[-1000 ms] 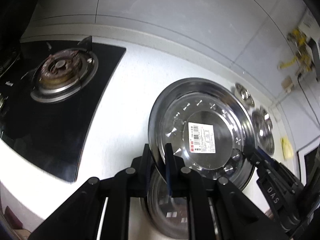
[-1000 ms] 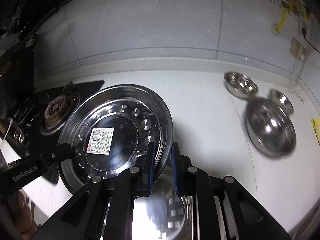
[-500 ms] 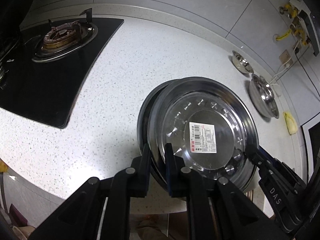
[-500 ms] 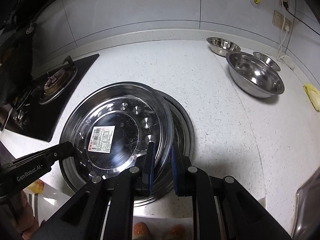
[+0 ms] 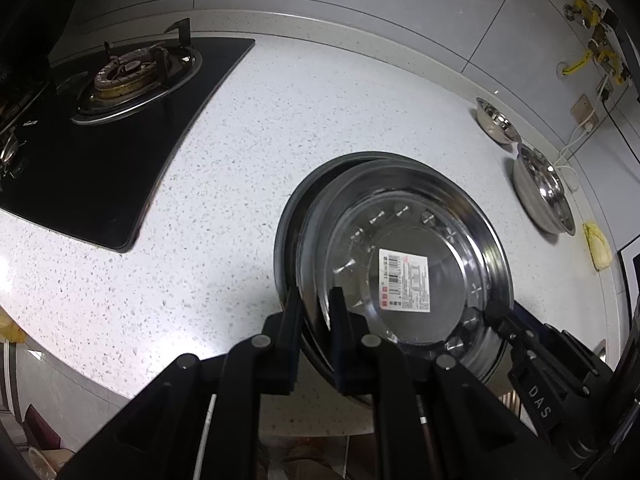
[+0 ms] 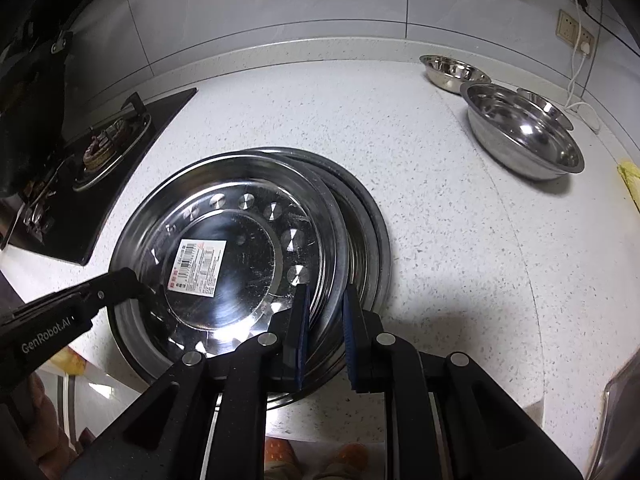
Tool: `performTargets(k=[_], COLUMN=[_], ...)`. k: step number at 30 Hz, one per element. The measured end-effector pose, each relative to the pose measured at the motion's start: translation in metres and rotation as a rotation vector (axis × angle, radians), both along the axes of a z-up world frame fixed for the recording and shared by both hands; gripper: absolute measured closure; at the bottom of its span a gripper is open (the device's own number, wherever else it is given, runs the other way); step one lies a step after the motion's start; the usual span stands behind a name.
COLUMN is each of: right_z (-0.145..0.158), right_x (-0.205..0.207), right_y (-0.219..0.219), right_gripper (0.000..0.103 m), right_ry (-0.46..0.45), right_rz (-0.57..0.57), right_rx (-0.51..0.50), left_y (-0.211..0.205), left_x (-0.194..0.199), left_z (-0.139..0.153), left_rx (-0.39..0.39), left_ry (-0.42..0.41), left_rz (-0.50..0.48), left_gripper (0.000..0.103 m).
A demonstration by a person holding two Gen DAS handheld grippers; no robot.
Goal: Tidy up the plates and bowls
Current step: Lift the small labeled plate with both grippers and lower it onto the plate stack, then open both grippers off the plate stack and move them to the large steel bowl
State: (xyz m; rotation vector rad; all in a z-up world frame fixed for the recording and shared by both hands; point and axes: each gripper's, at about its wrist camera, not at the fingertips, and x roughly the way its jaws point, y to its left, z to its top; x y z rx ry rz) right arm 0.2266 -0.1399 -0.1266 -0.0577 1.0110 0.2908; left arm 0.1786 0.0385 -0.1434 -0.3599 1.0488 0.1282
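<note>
Kitchen corner, grey tiled wall, white speckled stone desk (image 5: pixel 280 128) carrying everything. Landmark: the black glass gas hob (image 5: pixel 100 160) at the desk's left end.

To the right of the hob, near the desk's front edge, a round stainless steel plate with a white barcode sticker (image 6: pixel 224 256) is sitting nested on top of a second, wider steel plate (image 6: pixel 368 232), offset toward the hob so the lower rim is showing as a crescent on the far side. Judgement: stacking step, plates being gathered into one pile to free the desk.

The left tongs (image 5: pixel 316 312) are clenching the sticker plate's rim on the hob side; blades are pressing both faces of the lip. The right tongs (image 6: pixel 324 320) are straddling the opposite rim, blue pads either side of it, with a gap looking visible at the outer pad, so likely loosening, though I cannot tell for sure. Two-sided hold makes sense: wide, slippery plate, one pinch would let it tip.

Much farther right of the hob, by the wall, a large shiny steel bowl (image 6: pixel 524 132) is standing with two smaller steel bowls (image 6: pixel 452 70) just behind it, unstacked; probably next to sort. A yellow cloth (image 5: pixel 598 248) is lying beyond the bowls, farthest from the hob.
</note>
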Motion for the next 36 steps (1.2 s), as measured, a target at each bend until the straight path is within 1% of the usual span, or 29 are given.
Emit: performTargets(k=[11,13,22,29,31,33,36], right_z=[-0.006,-0.005,0.0,-0.002,-0.002,-0.001,0.004], right_x=[0.002,0.002,0.005,0.009,0.011,0.012,0.015], right_y=[-0.001,0.0,0.0,-0.002,-0.004,-0.007,-0.014], right_gripper=[0.086,0.086,0.085,0.085,0.083,0.074,0.07], right_ry=[0.009,-0.002,-0.018,0.002,0.005,0.003,-0.008], right_rz=[0.054,0.067,0.096,0.105,0.105,0.103,0.094], right_rx=[0.014,0.008,0.019,0.024,0.027,0.03,0.042], left_y=[-0.003,-0.002,0.004,0.01,0.012,0.012,0.011], left_x=[-0.001,-0.001,-0.003,-0.004,-0.004,-0.004,-0.001], left_z=[0.0,0.0,0.002,0.007,0.01,0.014,0.022], left_rx=[0.055,0.067,0.074,0.077,0.077,0.077,0.07], left_ry=[-0.018,-0.019,-0.019,-0.027,-0.037,-0.046,-0.059], left_rz=[0.039,0.048,0.088,0.128,0.142,0.152,0.16], left_gripper=[0.091,0.091,0.091,0.091,0.091,0.09,0.09])
